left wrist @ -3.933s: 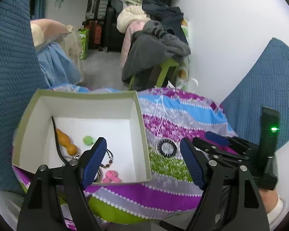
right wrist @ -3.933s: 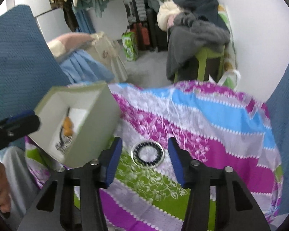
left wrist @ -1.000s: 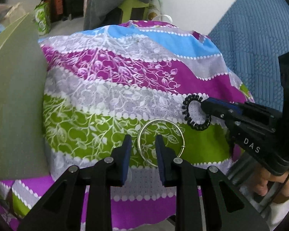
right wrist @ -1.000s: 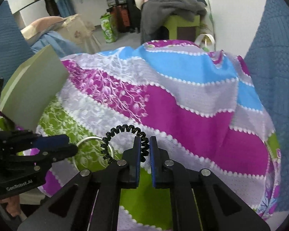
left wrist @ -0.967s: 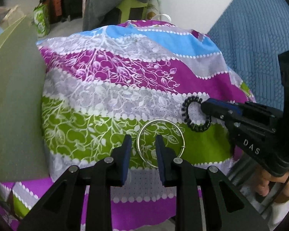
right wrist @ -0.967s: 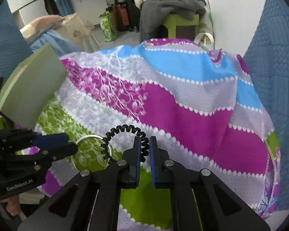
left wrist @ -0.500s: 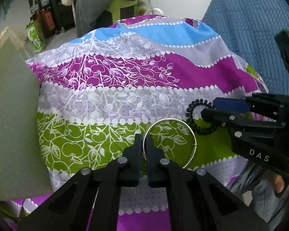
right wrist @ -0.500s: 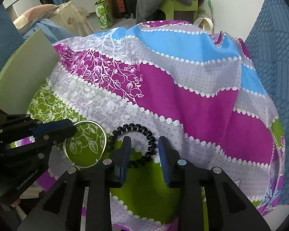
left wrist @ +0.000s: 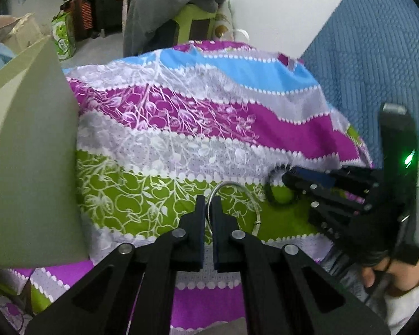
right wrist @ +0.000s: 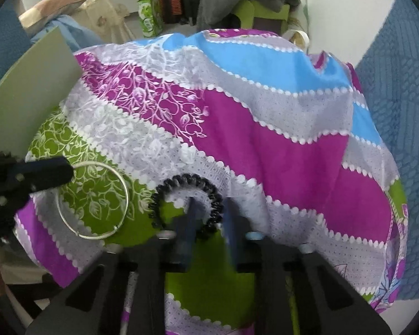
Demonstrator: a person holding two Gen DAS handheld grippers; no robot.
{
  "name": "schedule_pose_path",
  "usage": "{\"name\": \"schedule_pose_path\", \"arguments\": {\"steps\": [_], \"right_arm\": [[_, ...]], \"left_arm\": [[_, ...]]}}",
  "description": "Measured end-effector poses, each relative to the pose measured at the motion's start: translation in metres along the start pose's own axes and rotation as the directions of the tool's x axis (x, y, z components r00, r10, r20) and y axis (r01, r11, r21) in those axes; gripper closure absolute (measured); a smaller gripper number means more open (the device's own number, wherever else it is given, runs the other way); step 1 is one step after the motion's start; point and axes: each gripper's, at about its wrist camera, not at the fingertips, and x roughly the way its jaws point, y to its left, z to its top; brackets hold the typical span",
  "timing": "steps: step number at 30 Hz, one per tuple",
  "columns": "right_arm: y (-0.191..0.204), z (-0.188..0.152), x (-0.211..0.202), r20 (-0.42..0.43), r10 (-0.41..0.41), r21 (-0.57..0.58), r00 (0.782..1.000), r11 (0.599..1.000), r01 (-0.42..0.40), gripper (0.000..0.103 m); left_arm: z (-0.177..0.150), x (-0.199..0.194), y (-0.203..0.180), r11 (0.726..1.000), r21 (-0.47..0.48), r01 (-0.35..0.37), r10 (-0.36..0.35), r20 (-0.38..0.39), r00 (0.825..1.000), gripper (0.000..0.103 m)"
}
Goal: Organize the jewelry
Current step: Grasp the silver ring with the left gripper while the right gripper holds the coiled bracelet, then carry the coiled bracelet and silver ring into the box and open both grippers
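My left gripper (left wrist: 208, 205) is pinching the silver bangle (right wrist: 93, 199); beside the bangle, my right gripper (right wrist: 209, 217) is straddling the black coil bracelet (right wrist: 187, 203), jaws parted.

My right gripper (right wrist: 208, 209) has its jaws apart around one side of the black curly hair tie (right wrist: 187, 203). My left gripper (right wrist: 56, 171) touches the thin silver ring bangle (right wrist: 93, 199) on the colourful striped cloth (right wrist: 265, 139).

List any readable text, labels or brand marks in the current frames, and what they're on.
None readable.
Green carton on the floor behind: print too small and blurred to read.
Right gripper body, seen from the left wrist: motion-blurred, no lettering legible.
Left gripper body: no marking legible.
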Motion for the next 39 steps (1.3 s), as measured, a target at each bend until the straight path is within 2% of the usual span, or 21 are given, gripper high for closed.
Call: {"name": "schedule_pose_path", "arguments": {"steps": [9, 21, 29, 39], "right_arm": [[0.002, 0.012, -0.035, 0.105, 0.031, 0.053, 0.994, 0.998, -0.037, 0.096], [0.01, 0.027, -0.063, 0.135, 0.022, 0.085, 0.991, 0.996, -0.034, 0.096], [0.015, 0.065, -0.106, 0.195, 0.009, 0.114, 0.981, 0.993, -0.032, 0.096], [0.043, 0.126, -0.167, 0.313, 0.015, 0.097, 0.949, 0.994, -0.048, 0.096]], "left_arm": [[0.005, -0.03, 0.005, 0.999, -0.028, 0.046, -0.045, 0.044, 0.998, 0.1], [0.019, -0.06, 0.013, 0.998, -0.035, 0.06, -0.058, 0.075, 0.996, 0.1], [0.051, -0.105, 0.029, 0.997, -0.039, 0.066, -0.059, 0.149, 0.987, 0.1], [0.09, -0.181, 0.058, 0.999, -0.031, 0.029, -0.019, 0.269, 0.963, 0.1]]}}
